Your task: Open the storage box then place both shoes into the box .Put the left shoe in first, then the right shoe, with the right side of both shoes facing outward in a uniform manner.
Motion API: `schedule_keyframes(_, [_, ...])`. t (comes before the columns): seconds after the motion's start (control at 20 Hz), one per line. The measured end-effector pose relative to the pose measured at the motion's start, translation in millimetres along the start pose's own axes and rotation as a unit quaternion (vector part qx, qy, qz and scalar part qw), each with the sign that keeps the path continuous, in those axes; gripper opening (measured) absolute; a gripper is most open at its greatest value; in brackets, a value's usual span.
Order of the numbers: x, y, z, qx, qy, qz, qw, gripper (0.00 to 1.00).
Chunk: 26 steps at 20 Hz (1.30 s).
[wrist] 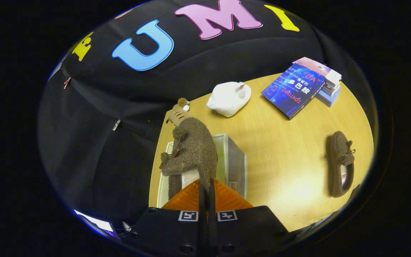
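Note:
My gripper [207, 185] is shut on the rim of a brown fuzzy shoe [193, 150], which hangs toe-forward just ahead of the fingers. Under that shoe stands the clear storage box [234, 157], open at the top, near the wooden table's left edge. Its orange lid [227, 198] lies close below the fingers. The second brown shoe [341, 163], with a small bow and a pale lining, lies flat on the table far to the right of the box.
Beyond the box rest a white plush toy [229, 98] and a small tan object [179, 113] at the table's left edge. A blue book [293, 89] and a stack of small boxes [331, 87] lie at the far right. Bare wooden table [284, 142] separates box and second shoe.

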<state>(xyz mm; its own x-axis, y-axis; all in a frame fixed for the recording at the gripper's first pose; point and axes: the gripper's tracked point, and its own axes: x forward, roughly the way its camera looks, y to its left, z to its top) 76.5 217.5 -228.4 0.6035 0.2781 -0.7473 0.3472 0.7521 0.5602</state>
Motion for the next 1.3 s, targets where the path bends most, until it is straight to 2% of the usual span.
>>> schedule_keyframes(0.4, [70.1, 29.0, -53.6, 0.049, 0.043, -0.03, 0.997, 0.05])
schedule_keyframes(0.65, [94.0, 39.7, -73.1, 0.069, 0.061, -0.02, 0.996, 0.05])
schedule_keyframes(0.75, [94.7, 42.8, -73.6, 0.08, 0.064, -0.011, 0.995, 0.2])
schedule_keyframes(0.8, [96.0, 41.6, -69.5, 0.08, 0.06, -0.011, 0.995, 0.34])
schedule_keyframes(0.85, [96.3, 41.6, -67.8, 0.077, 0.062, -0.009, 0.995, 0.37])
schedule_keyframes(1.0, [94.5, 39.7, -60.9, 0.067, 0.055, -0.009, 0.996, 0.59])
schedule_keyframes(1.3, [58.8, 23.8, -29.5, 0.039, 0.02, 0.003, 0.999, 0.59])
